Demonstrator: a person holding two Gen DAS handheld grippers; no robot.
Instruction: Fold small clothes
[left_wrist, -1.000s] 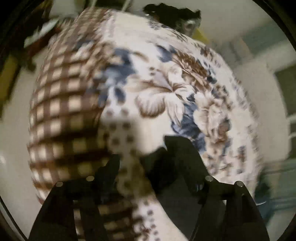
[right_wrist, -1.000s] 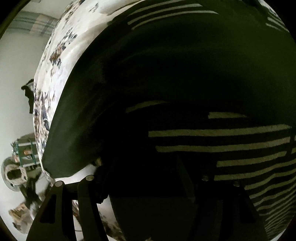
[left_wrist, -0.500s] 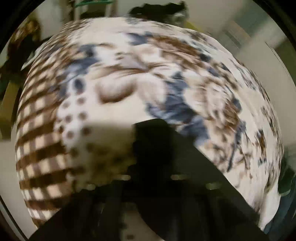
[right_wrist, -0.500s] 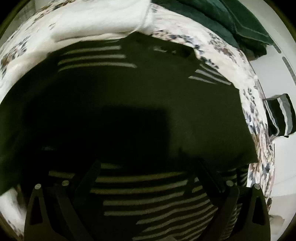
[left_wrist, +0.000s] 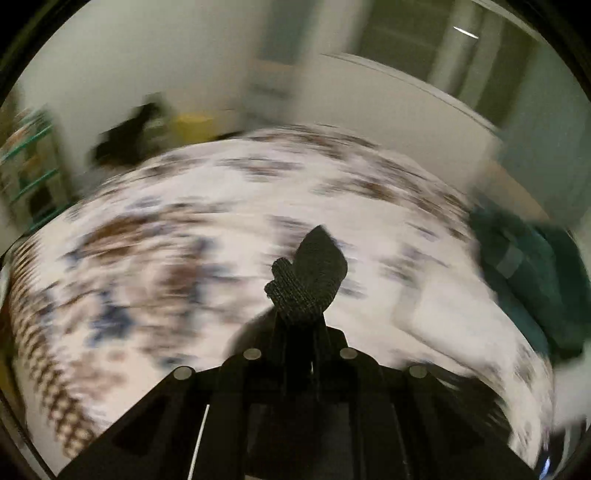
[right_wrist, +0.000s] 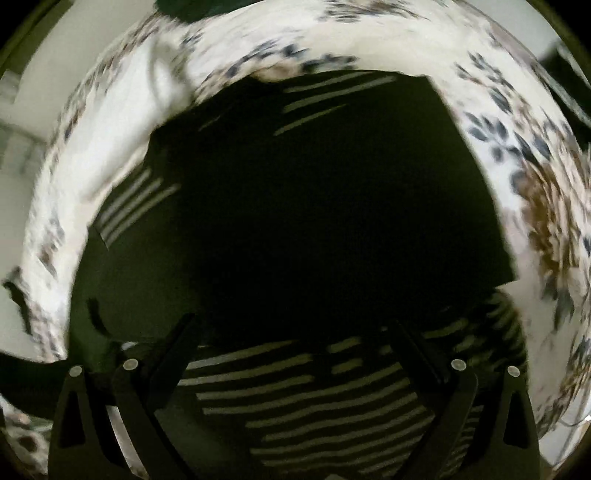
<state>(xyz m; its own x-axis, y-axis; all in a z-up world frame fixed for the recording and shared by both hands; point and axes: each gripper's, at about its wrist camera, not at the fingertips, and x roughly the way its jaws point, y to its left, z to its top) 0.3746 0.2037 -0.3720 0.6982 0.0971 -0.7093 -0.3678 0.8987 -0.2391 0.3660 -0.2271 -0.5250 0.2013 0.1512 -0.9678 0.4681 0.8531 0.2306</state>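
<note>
A dark knit garment with pale stripes lies spread on the floral bedspread and fills the right wrist view. My right gripper is open just above it, fingers wide apart over the striped lower part. My left gripper is shut on a corner of the dark knit fabric, which sticks up between the closed fingers above the bedspread. The left wrist view is motion-blurred.
A dark green folded cloth lies at the right of the bed. A white folded cloth lies beside the garment. A dark heap and a shelf stand beyond the bed's far edge.
My left gripper has closed on the garment corner and lifted, tilting up toward the room. My right gripper has shifted over the garment and stays open.
</note>
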